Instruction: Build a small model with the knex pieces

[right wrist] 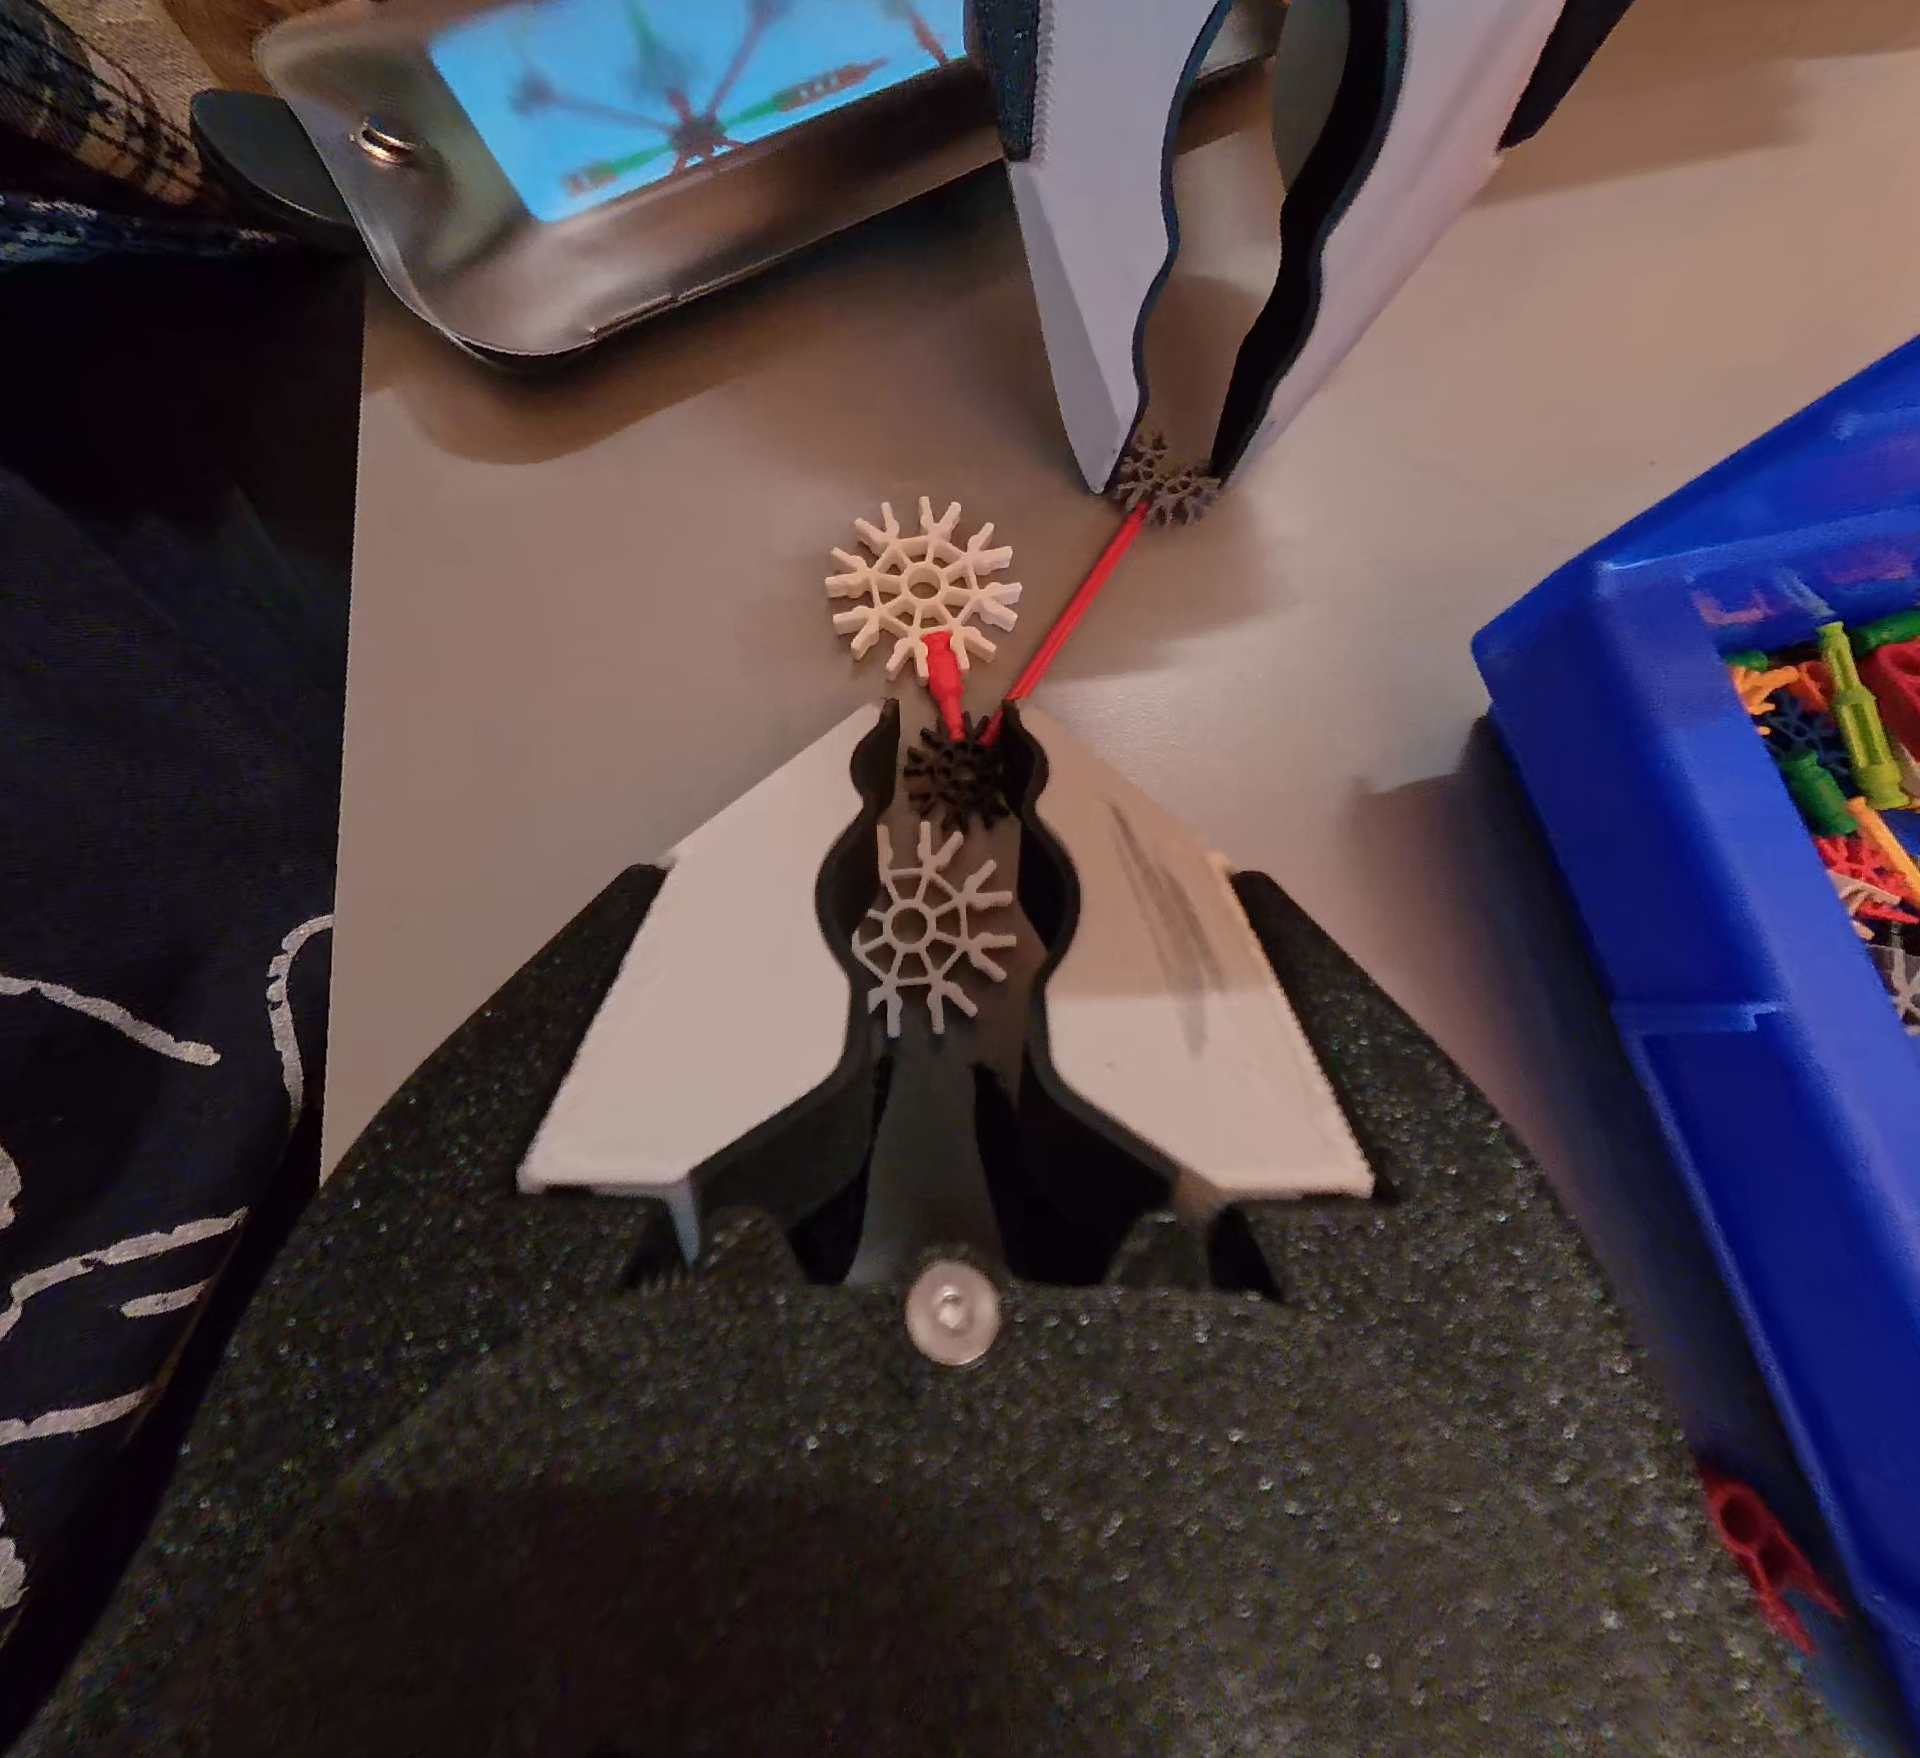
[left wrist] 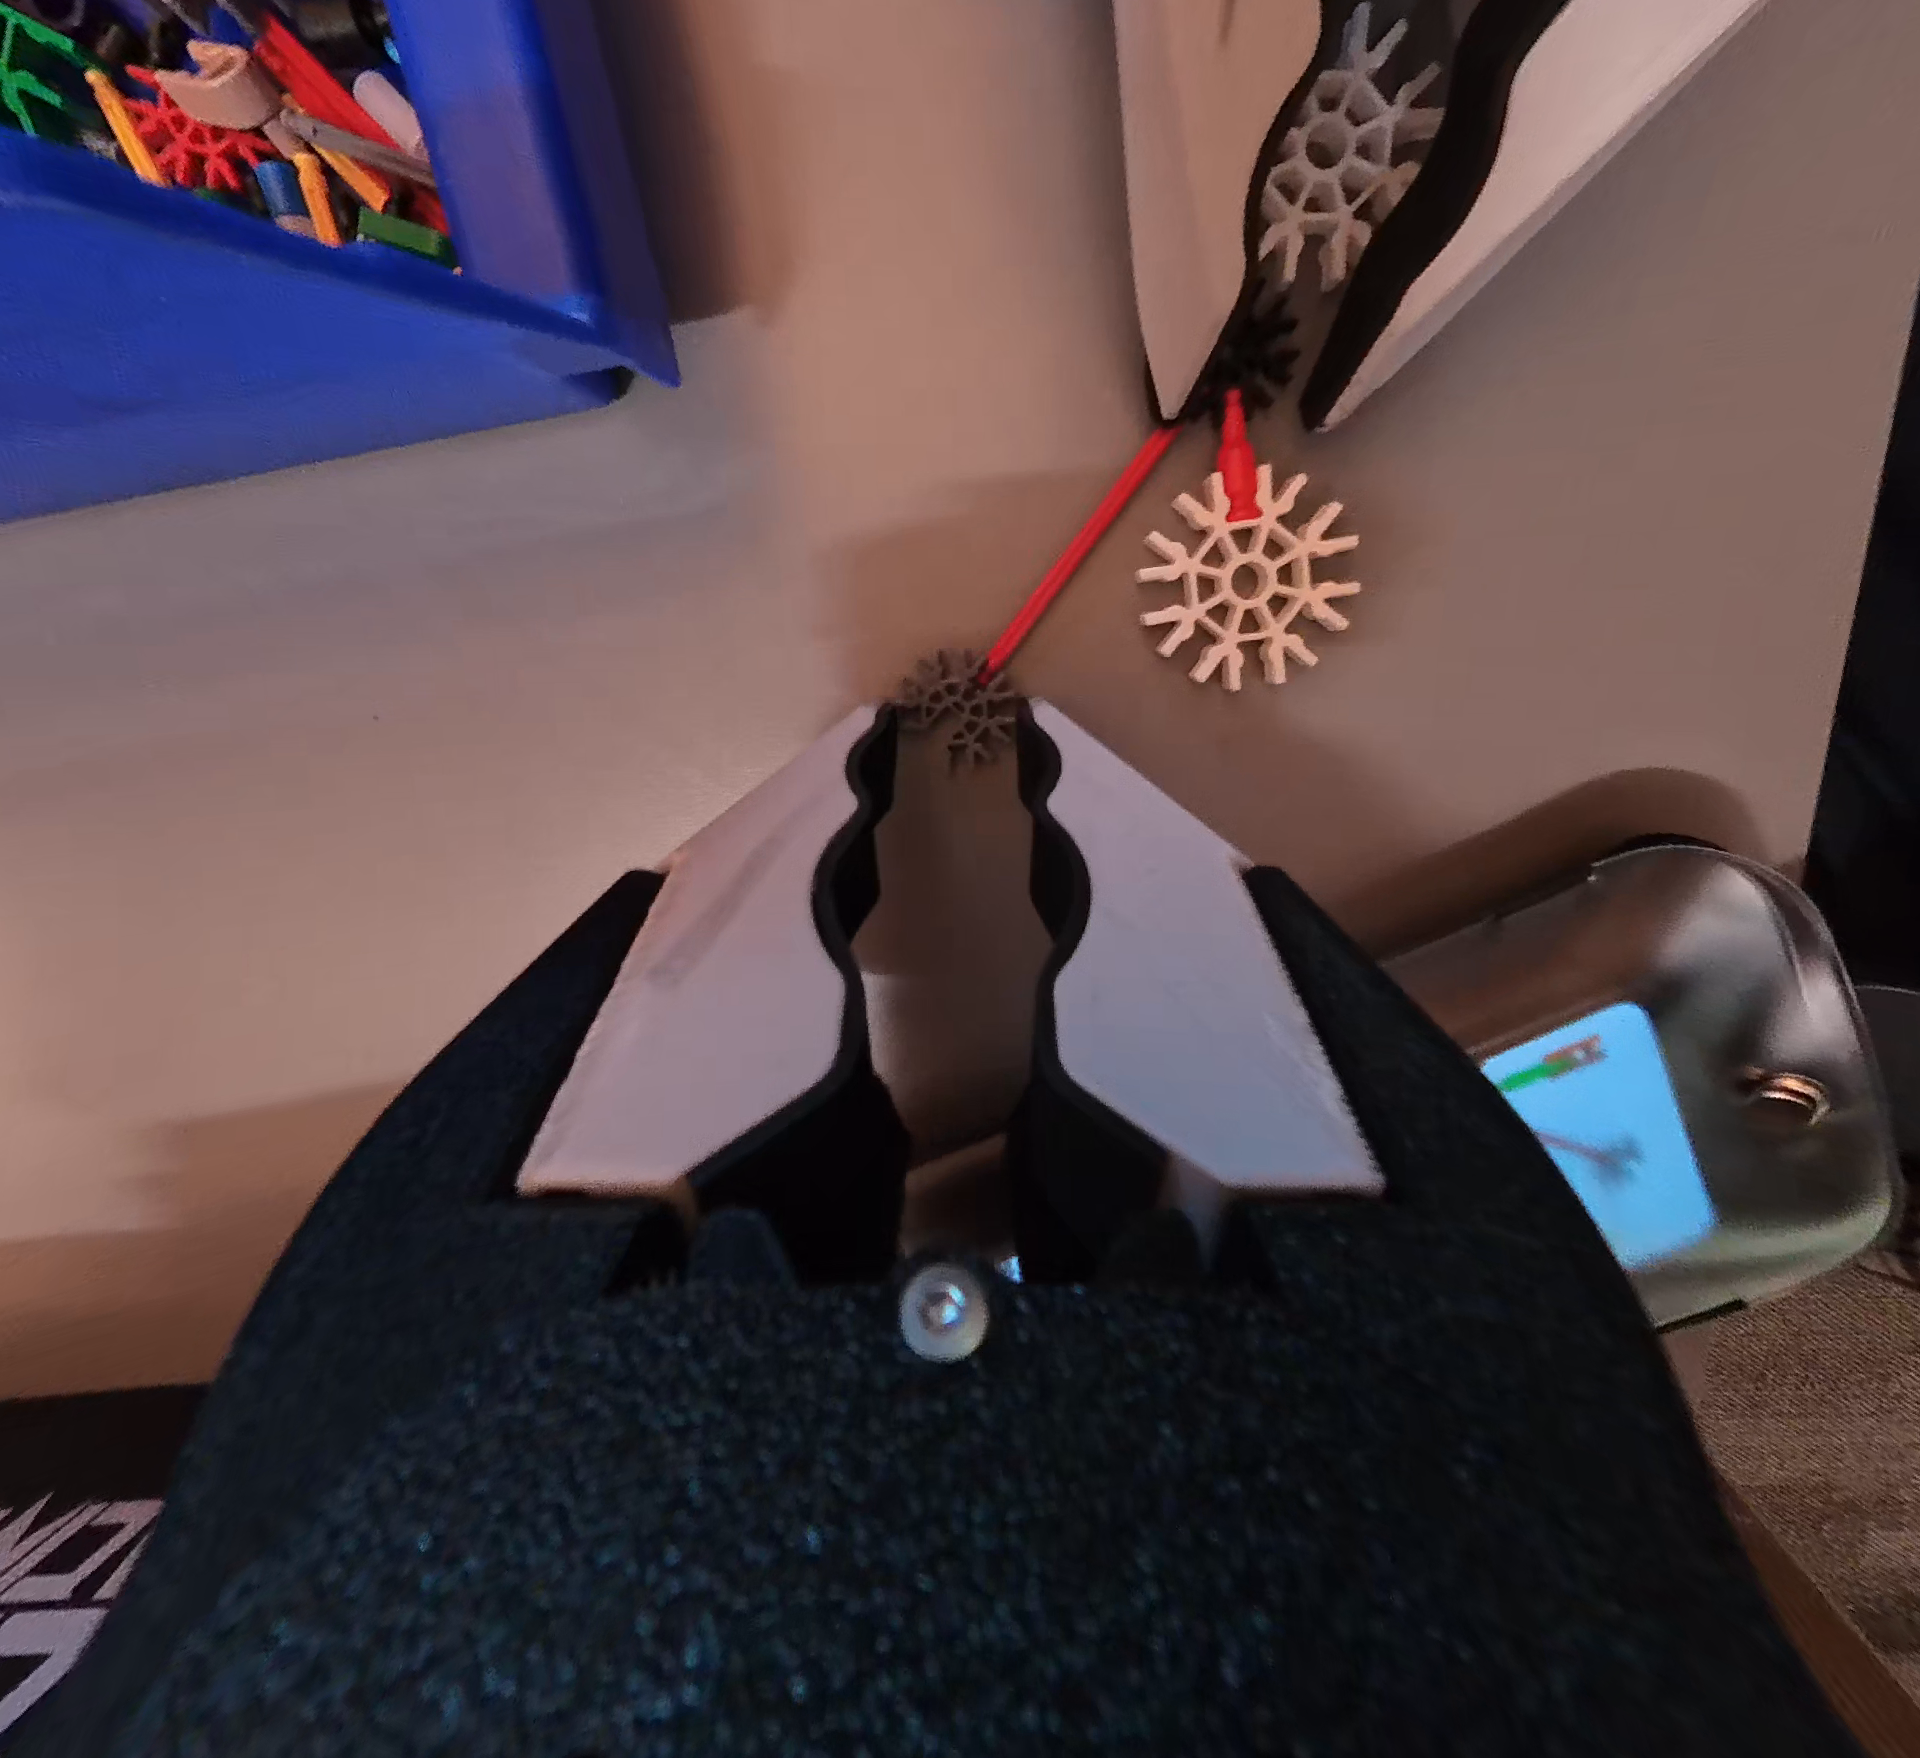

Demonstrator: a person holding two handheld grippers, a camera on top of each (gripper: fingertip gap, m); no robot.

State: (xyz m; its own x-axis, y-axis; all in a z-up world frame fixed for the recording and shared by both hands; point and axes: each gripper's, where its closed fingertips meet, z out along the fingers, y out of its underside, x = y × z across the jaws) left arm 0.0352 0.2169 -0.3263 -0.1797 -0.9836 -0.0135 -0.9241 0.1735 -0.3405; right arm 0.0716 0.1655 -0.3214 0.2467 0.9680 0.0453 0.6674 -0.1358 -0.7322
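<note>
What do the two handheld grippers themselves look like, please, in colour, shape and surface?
Both match. The left gripper and right gripper each have a grainy black body, two white wedge-shaped fingers tapering to points, wavy black pads along the inner faces, and a silver screw centred on the body. No cables show.

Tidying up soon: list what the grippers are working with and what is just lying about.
In hand: left gripper, brown connector, red rod, right gripper, black connector, white wheel, grey wheel.
Lying about: blue bin, screen.
</note>
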